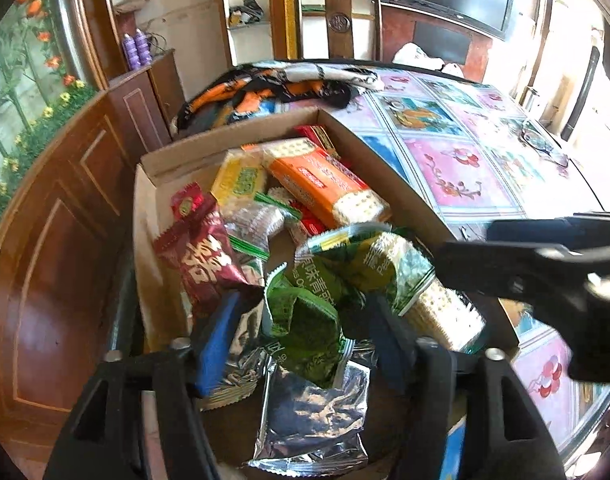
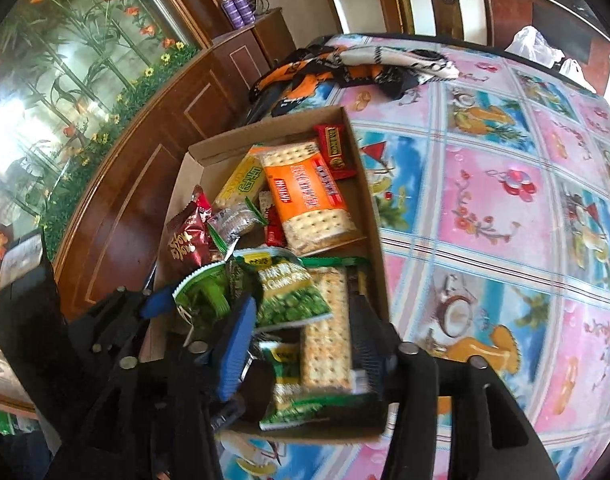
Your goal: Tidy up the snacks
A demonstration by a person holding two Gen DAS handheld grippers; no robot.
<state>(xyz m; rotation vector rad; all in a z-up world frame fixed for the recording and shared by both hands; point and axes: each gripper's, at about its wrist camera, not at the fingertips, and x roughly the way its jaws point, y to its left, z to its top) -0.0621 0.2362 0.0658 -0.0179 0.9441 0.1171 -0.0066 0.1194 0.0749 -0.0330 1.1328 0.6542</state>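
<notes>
1. Now, cardboard box [image 2: 365, 184]: open-topped, standing on the tabletop [image 2: 485, 208] near its edge, on a pink-and-blue patterned cover.
2. Orange cracker pack [image 2: 305, 196]: lying flat at the far end of the box, beside a yellow pack [image 2: 241, 182] and a red bar [image 2: 335, 148] in the far corner.
3. Dark red bag [image 1: 201, 256]: leaning against the left wall of the box.
4. Green pea bag [image 2: 291, 292]: crumpled, on top of the pile at the near end, partly over a clear sleeve of crackers [image 2: 327, 332].
5. Silver foil packet [image 1: 309, 412]: lying at the near end, below the green wrappers.
6. Left tongs [image 1: 301, 340]: apart, blue pads either side of a green wrapper [image 1: 301, 320]; they do not appear to press on it.
7. Right tongs [image 2: 301, 340]: apart, poised over the cracker sleeve and a second green bag [image 2: 289, 392], clamped on neither.
8. Orange-and-black cloth [image 2: 345, 68]: heaped on the tabletop beyond the box.
9. Wooden chair [image 1: 337, 20]: standing behind the far side of the tabletop.
</notes>
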